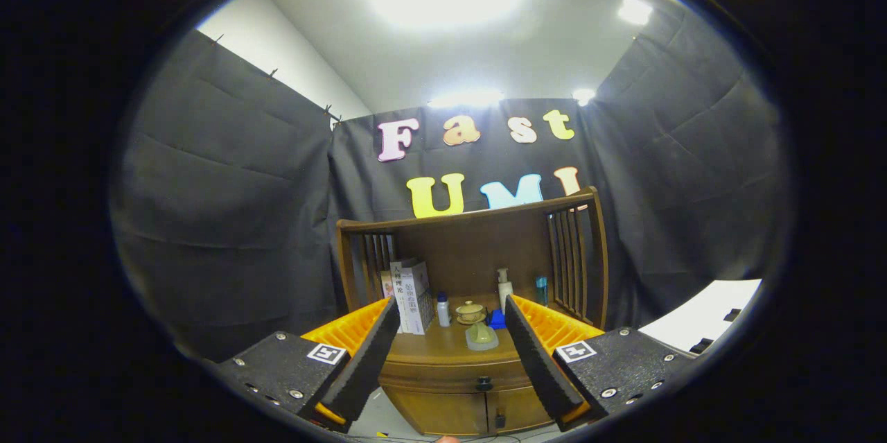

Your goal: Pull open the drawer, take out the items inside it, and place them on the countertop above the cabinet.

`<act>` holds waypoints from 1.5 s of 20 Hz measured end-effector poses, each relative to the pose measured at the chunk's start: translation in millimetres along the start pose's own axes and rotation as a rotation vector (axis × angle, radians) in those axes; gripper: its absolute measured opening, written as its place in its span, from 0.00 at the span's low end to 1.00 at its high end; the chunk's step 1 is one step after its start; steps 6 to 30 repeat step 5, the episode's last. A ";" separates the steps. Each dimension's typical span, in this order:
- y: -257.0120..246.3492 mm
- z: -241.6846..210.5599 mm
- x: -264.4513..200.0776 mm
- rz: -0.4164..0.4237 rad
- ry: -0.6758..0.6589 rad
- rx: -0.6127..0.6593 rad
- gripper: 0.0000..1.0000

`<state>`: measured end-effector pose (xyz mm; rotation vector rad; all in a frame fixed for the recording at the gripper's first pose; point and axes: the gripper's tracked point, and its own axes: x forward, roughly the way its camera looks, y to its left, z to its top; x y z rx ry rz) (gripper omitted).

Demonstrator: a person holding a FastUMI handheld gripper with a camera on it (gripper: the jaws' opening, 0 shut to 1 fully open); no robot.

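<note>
Between the spread fingers, the wooden cabinet [454, 387] is framed, well ahead of them.

Gripper [452, 353] is held wide, nothing gripped; fingers are kept in the air, apart from everything. Drawer [443, 382] is seen shut, with a dark knob [484, 383] at its middle, above two lower doors. Countertop [443, 344] is loaded with books [410, 295], a small white bottle [443, 309], a lidded cup [470, 311], a green dish [481, 336], a blue block [497, 319], a pump bottle [504, 288] and a teal bottle [541, 290].
</note>
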<state>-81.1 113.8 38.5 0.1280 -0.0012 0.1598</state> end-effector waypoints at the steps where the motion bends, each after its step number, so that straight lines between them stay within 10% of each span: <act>1: 6.8 0.3 -2.7 0.014 0.000 0.015 0.94; 30: 9.4 4.3 -4.1 0.031 -0.014 0.020 0.94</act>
